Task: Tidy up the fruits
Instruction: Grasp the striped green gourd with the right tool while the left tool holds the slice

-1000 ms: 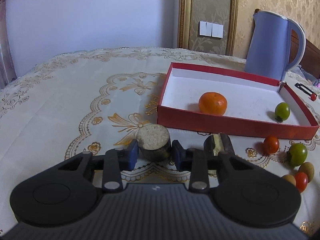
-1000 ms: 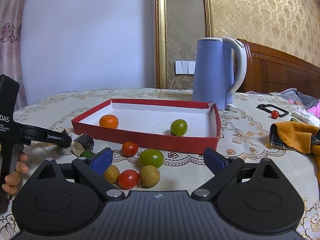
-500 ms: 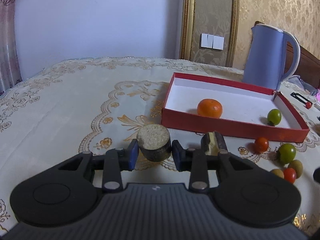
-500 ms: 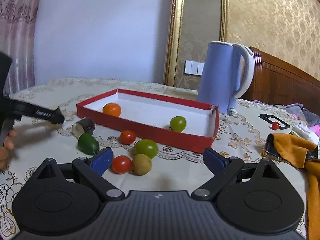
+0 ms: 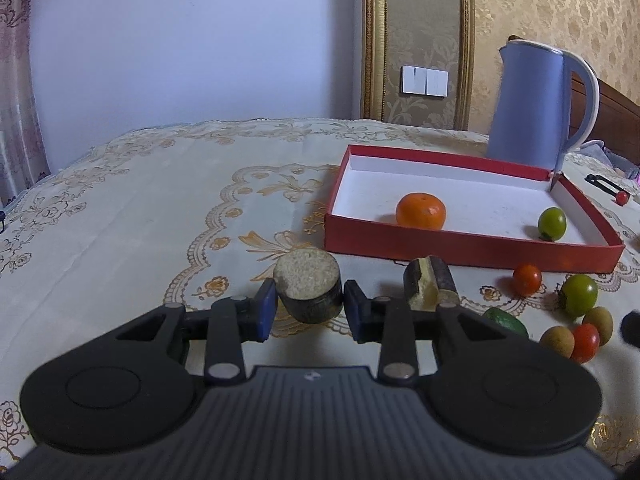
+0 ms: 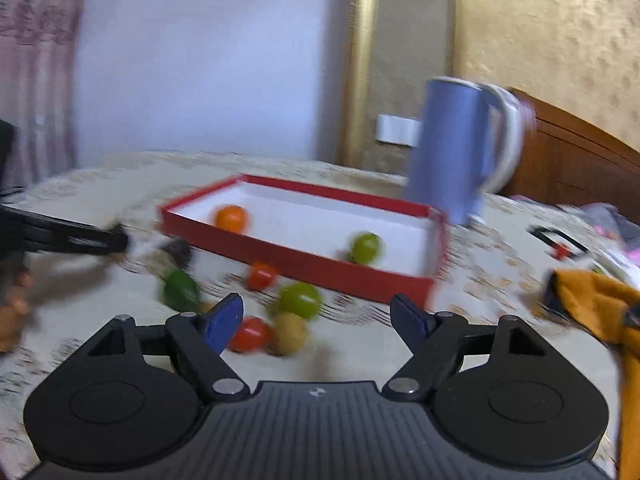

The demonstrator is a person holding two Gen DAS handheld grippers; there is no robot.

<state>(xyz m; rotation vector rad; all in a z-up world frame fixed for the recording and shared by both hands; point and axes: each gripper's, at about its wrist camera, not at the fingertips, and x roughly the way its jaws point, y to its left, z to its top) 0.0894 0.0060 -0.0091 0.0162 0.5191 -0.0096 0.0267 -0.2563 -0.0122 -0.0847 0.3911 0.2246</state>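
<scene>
Gripping a short dark cylinder with a pale cut top [image 5: 309, 286], our left claw [image 5: 310, 309] holds it above the cream embroidered bench [image 5: 160, 216], near the red shallow box [image 5: 472, 250] containing an orange mandarin [image 5: 421, 211]. Our right claw [image 6: 318, 318] is closing, nothing between its pads, over scattered small fruits [image 6: 298, 300].

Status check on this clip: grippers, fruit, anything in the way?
Left gripper shut on sugarcane chunk. Right gripper empty, jaws closing. Orange in red box. Path clear.
</scene>
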